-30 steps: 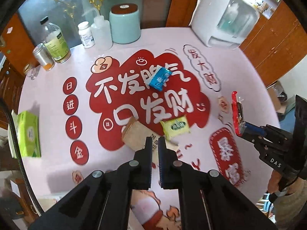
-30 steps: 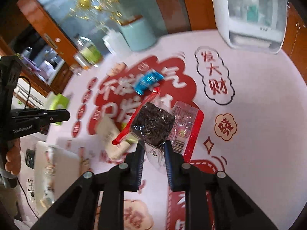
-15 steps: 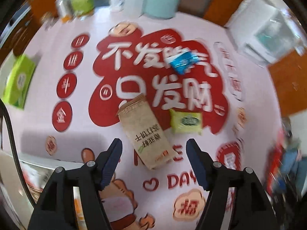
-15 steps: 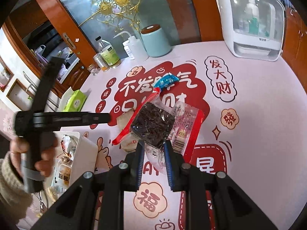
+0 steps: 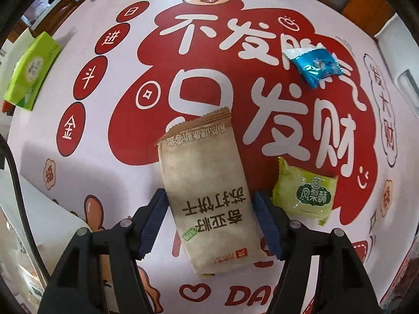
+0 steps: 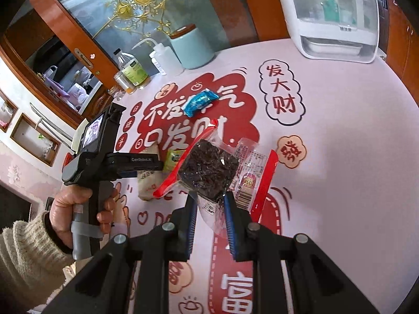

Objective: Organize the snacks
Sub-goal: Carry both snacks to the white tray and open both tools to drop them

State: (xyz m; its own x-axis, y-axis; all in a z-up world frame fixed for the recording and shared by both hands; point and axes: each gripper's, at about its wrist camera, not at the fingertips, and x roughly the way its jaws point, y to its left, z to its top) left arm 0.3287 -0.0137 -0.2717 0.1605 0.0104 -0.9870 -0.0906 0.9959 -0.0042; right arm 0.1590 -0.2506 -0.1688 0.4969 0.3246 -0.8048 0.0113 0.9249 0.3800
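Observation:
A brown paper cracker packet [image 5: 207, 191] lies flat on the pink and red tablecloth. My left gripper [image 5: 209, 209] is open, its two blue-padded fingers on either side of the packet's lower half. A green snack pack [image 5: 305, 195] lies just right of it, and a blue candy wrapper [image 5: 313, 65] lies farther back. My right gripper [image 6: 208, 209] is shut on a red-edged clear packet of dark dried snack [image 6: 209, 164] and holds it above the table. In the right wrist view the left gripper body [image 6: 104, 154] sits over the brown packet [image 6: 148, 180].
A green tissue pack [image 5: 30, 70] lies at the left table edge. A white bin [image 5: 39, 225] stands at the near left. A teal canister [image 6: 191, 48], squeeze bottle [image 6: 165, 59], glass bottle [image 6: 132, 69] and white appliance [image 6: 337, 18] line the back.
My left gripper opened wide, swung down and moved in over the brown packet, which now lies between its fingers. My right gripper kept its hold on the dark snack packet, nearly still.

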